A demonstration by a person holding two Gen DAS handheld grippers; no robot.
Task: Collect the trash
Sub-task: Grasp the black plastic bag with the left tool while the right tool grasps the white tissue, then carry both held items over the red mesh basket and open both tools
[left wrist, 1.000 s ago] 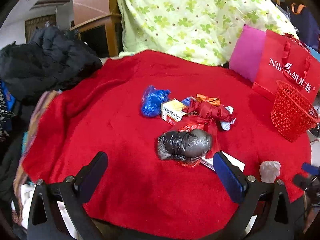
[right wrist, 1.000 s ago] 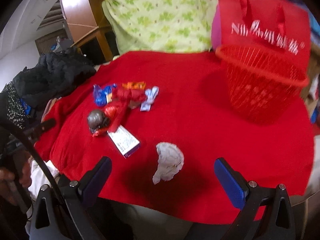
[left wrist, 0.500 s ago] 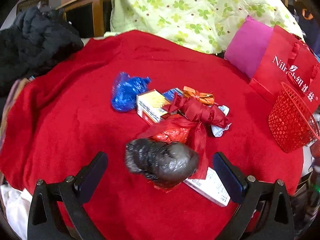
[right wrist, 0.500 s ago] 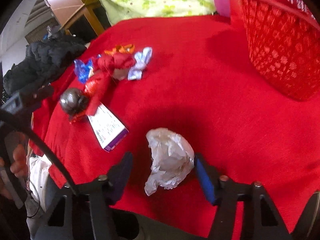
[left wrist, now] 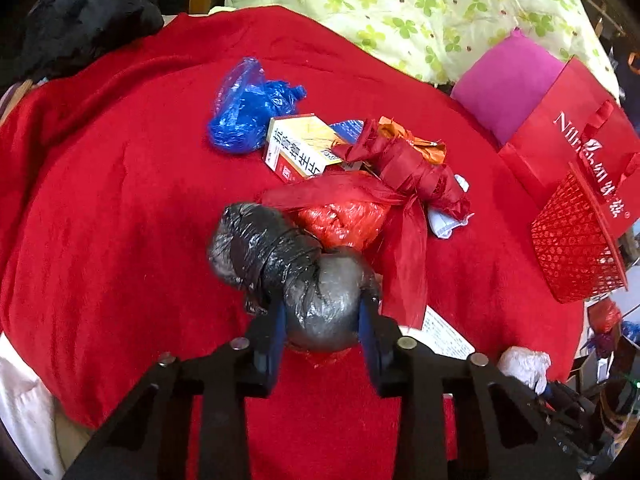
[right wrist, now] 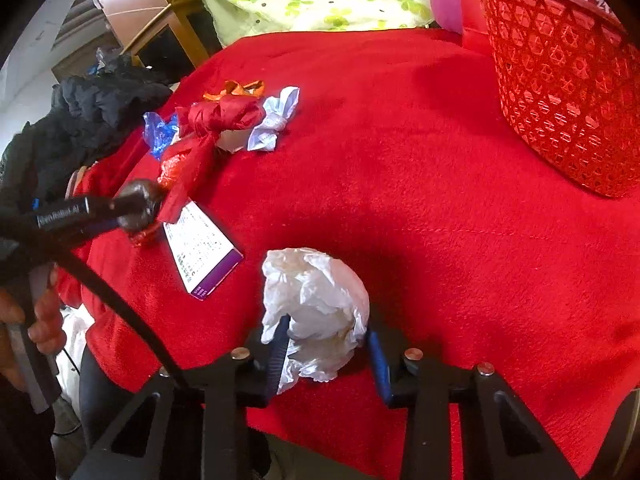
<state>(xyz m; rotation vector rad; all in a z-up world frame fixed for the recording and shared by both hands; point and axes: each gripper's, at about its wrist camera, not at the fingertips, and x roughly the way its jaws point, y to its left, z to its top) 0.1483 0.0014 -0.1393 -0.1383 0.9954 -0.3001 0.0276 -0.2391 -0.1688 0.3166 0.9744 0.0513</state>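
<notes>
My left gripper (left wrist: 322,320) is shut on a knotted black plastic bag (left wrist: 288,264) at the near side of the trash pile on the red cloth. Behind it lie a red-orange bag (left wrist: 344,220), a red wrapper bundle (left wrist: 416,172), a yellow-white carton (left wrist: 300,148), a blue bag (left wrist: 248,112) and a flat white-purple box (right wrist: 200,252). My right gripper (right wrist: 326,344) is shut on a crumpled white paper wad (right wrist: 316,304) near the table's front edge. The red mesh basket (right wrist: 568,92) stands at the far right.
A red gift bag (left wrist: 568,140) and a pink cushion (left wrist: 508,80) stand behind the basket. A green floral cloth (left wrist: 400,12) covers the back. Dark clothing (left wrist: 80,20) is heaped at the left edge. The left gripper also shows in the right wrist view (right wrist: 136,208).
Both grippers moved forward and closed: the left on the black bag, the right on the white paper wad. Both were wide open a second ago.
</notes>
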